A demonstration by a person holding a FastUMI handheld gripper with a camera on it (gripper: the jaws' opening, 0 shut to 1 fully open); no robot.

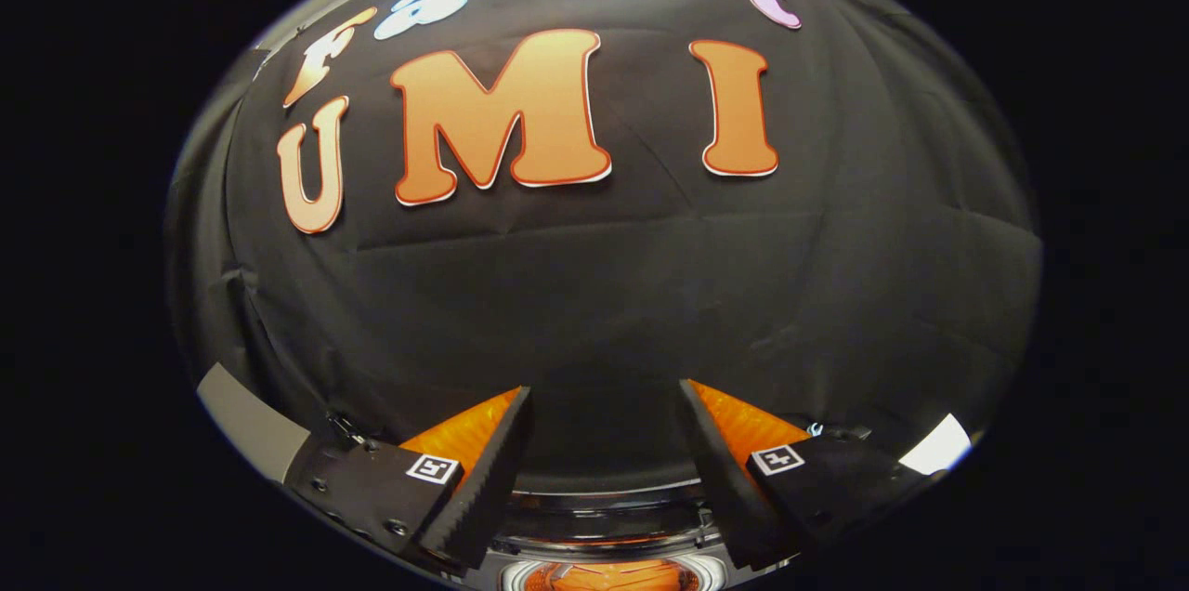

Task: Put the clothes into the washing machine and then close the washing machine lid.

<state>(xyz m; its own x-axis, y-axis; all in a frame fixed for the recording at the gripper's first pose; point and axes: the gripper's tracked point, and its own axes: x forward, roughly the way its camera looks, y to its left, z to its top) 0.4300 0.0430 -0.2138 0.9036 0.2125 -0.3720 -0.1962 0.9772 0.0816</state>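
**Inspector A:** Gripper view, condition as found: the gripper (pixel 606 442) is held level, facing the booth wall (pixel 604 294). Its fingers (pixel 492 470) stand spread well apart, with nothing between them.

**Inspector B:** And the washing machine?

**A:** Below the fingers and just ahead of them. A curved dark rim (pixel 604 503) runs across between the two fingers, low down, and under it sits a glossy round part with an orange glint. I take that for the washing machine's opening or lid; which of the two cannot be told.

**B:** The clothes?

**A:** Not identified. The orange seen below may be fabric or a reflection; undetermined.

**B:** Governing relation for the next move?

**A:** Vertical offset. The tool points straight forward, while the machine lies beneath its line. In my judgement the gripper must tip downward before anything can be reached.
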